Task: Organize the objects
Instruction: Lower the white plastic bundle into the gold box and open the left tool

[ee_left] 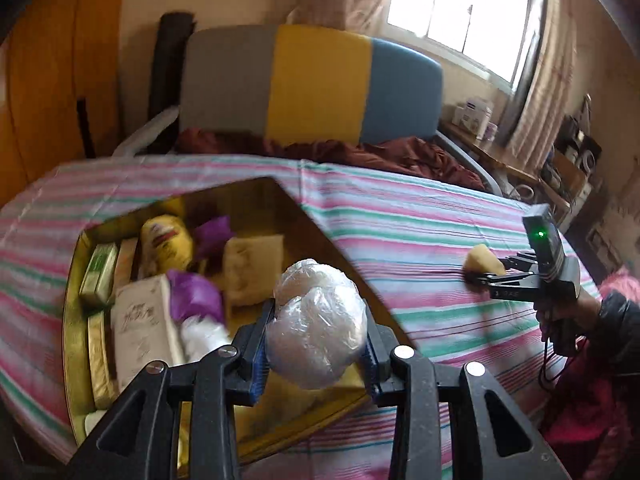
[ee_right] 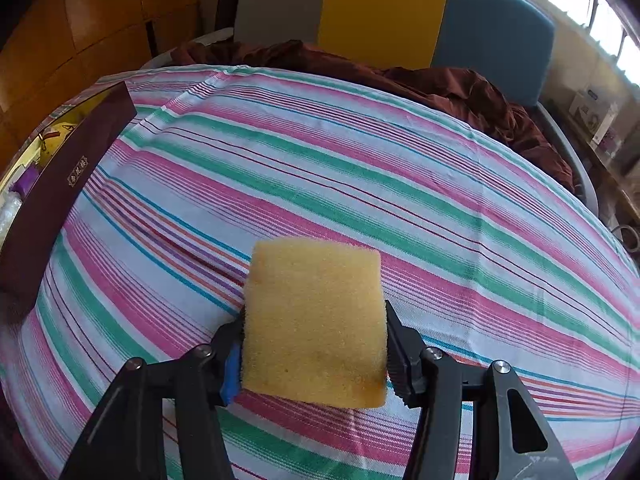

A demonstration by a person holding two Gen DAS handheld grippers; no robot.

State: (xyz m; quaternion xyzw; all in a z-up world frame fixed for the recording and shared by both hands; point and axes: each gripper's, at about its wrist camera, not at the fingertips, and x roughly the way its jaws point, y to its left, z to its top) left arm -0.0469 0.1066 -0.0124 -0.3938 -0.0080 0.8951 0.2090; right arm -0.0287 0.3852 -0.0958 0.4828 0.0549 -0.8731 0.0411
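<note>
My left gripper (ee_left: 316,344) is shut on a crumpled ball of clear plastic wrap (ee_left: 318,320), held above the right side of an open gold-lined box (ee_left: 76,280). Inside the box lie a yellow packet (ee_left: 168,244), purple wrappers (ee_left: 196,296), a white carton (ee_left: 144,320) and a green pack (ee_left: 98,274). My right gripper (ee_right: 314,344) is shut on a yellow sponge (ee_right: 316,320), just over the striped cloth (ee_right: 360,184). In the left wrist view that right gripper (ee_left: 486,270) and sponge (ee_left: 482,260) appear at the right, a hand behind them.
The box's dark red outer wall (ee_right: 60,200) stands at the left in the right wrist view. A maroon blanket (ee_left: 360,152) and a grey, yellow and blue headboard (ee_left: 316,84) lie beyond the cloth. A cluttered shelf (ee_left: 568,164) runs along the right under the window.
</note>
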